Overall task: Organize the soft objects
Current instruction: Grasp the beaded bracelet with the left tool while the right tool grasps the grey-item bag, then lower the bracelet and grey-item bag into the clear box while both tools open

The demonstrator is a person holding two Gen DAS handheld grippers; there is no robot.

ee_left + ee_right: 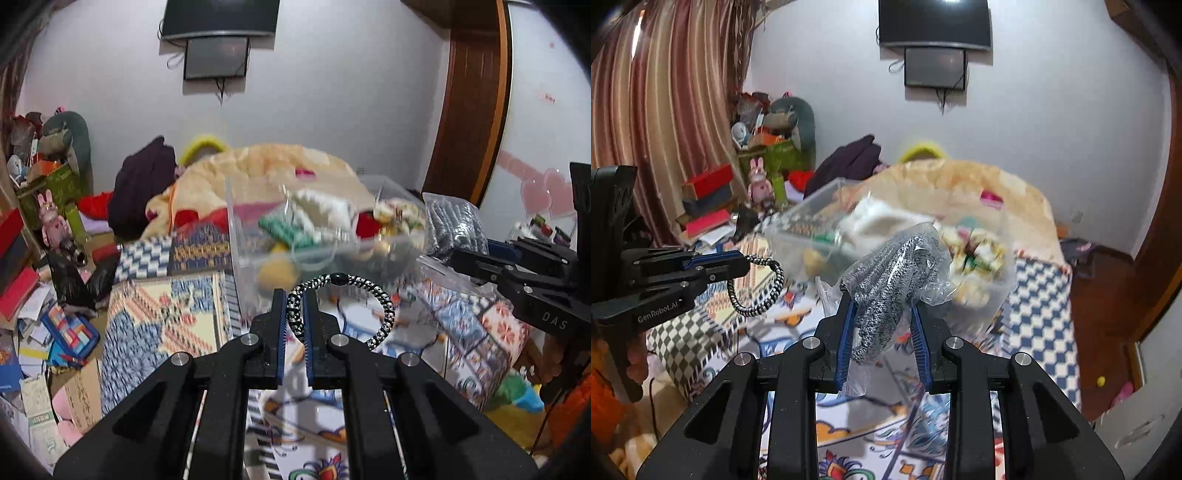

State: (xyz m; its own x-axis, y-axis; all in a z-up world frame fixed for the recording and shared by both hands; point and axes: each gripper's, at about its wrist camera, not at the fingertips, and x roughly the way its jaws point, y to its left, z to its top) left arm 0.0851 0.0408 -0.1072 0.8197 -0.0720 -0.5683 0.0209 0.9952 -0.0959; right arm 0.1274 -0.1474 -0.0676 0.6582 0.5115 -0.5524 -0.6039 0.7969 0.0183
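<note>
My left gripper (295, 299) is shut on a black-and-white braided hair tie (384, 310), whose loop hangs to the right; it also shows in the right wrist view (757, 288). My right gripper (882, 306) is shut on a clear plastic bag of grey-and-white hair ties (894, 273), also seen at the right in the left wrist view (454, 225). A clear plastic box (236, 236) holding soft items stands on the patterned bed beyond both grippers; in the right wrist view (798, 221) it is just behind the bag.
The bed has a patterned quilt (162, 314) and a peach blanket (266, 162) at the back. Boxes, papers and plush toys (55, 218) are piled at the left. A wooden door (476, 99) is at the right, and a TV (221, 18) hangs on the wall.
</note>
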